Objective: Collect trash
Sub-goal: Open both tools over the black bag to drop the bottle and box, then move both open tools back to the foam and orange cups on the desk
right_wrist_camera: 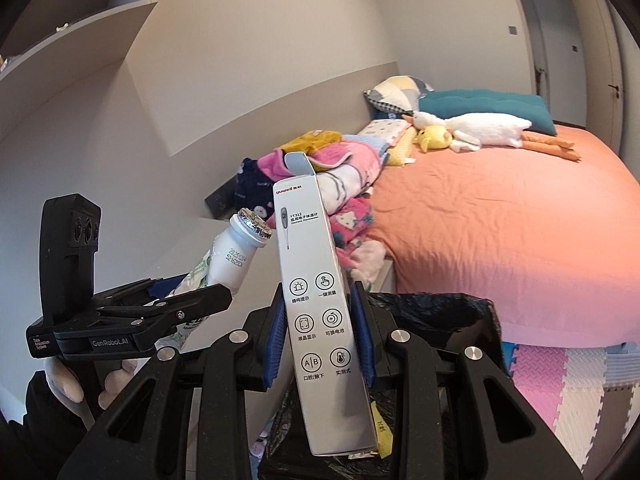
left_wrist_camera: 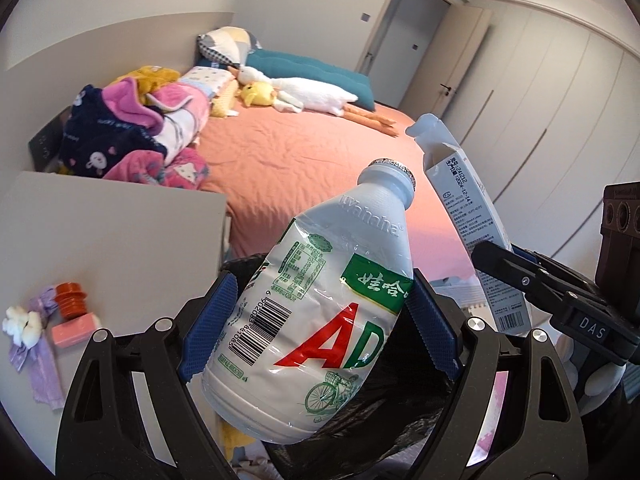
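A white plastic milk-drink bottle (left_wrist_camera: 340, 240) with a green and red label sits tilted between the blue pads of my left gripper (left_wrist_camera: 322, 280), which is shut on its body. A tall white thermometer box (right_wrist_camera: 320, 320) stands upright in my right gripper (right_wrist_camera: 319, 292), whose pads press on its sides. Both grippers hang side by side above an open black trash bag (right_wrist_camera: 440, 312). In the left wrist view the box (left_wrist_camera: 460, 184) and the right gripper (left_wrist_camera: 496, 256) show at the right, and the trash bag (left_wrist_camera: 400, 412) lies under the bottle. The right wrist view shows the bottle (right_wrist_camera: 236, 256) and the left gripper (right_wrist_camera: 192, 296) at the left.
A bed with an orange sheet (right_wrist_camera: 500, 240) fills the room beyond, with a plush goose (right_wrist_camera: 480, 128), pillows and a heap of blankets (left_wrist_camera: 132, 132). A grey bedside table (left_wrist_camera: 112, 248) at the left bears an orange stopper and small items. Foam floor mats (right_wrist_camera: 560, 380) lie to the right.
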The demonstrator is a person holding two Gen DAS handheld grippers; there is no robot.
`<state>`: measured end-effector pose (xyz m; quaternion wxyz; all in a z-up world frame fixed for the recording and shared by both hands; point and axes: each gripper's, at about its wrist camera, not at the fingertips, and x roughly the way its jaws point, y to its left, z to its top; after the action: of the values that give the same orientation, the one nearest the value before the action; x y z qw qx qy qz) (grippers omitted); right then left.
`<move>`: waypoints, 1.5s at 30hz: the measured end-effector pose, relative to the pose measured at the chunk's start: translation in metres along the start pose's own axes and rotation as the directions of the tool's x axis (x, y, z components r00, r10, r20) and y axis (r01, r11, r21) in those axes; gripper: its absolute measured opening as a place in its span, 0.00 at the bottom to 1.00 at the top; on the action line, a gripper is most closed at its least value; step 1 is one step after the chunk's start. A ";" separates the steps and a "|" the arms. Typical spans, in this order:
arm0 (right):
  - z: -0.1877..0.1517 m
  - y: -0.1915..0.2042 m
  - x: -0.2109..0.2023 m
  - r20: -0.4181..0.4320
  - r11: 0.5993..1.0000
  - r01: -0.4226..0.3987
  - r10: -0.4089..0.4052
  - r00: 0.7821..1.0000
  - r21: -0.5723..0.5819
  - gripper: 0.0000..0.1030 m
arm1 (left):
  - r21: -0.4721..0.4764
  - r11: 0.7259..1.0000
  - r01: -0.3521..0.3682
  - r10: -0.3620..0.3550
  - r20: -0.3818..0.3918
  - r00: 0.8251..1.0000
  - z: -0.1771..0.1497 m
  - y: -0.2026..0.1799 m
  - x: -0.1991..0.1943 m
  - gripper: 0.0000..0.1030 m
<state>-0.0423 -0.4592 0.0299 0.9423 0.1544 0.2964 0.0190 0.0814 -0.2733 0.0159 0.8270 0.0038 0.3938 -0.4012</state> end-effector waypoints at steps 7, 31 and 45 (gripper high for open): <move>-0.006 -0.022 -0.017 0.016 0.998 0.051 -0.052 0.999 0.042 0.32 | 0.049 0.997 0.054 -0.053 -0.028 0.998 0.006 -0.025 0.018 0.80; -0.002 -0.047 -0.044 0.121 0.984 0.102 -0.120 0.985 0.144 0.79 | 0.019 1.000 0.017 -0.015 -0.065 0.998 0.010 -0.023 0.032 0.94; 0.005 -0.004 -0.007 0.075 0.999 0.016 -0.019 0.997 0.034 0.79 | -0.045 0.994 -0.104 0.103 -0.026 0.994 -0.004 0.017 0.001 0.94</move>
<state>-0.0451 -0.4652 0.0363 0.9502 0.1683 0.2623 -0.0001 0.0907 -0.2614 0.0071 0.8419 0.0100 0.4120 -0.3484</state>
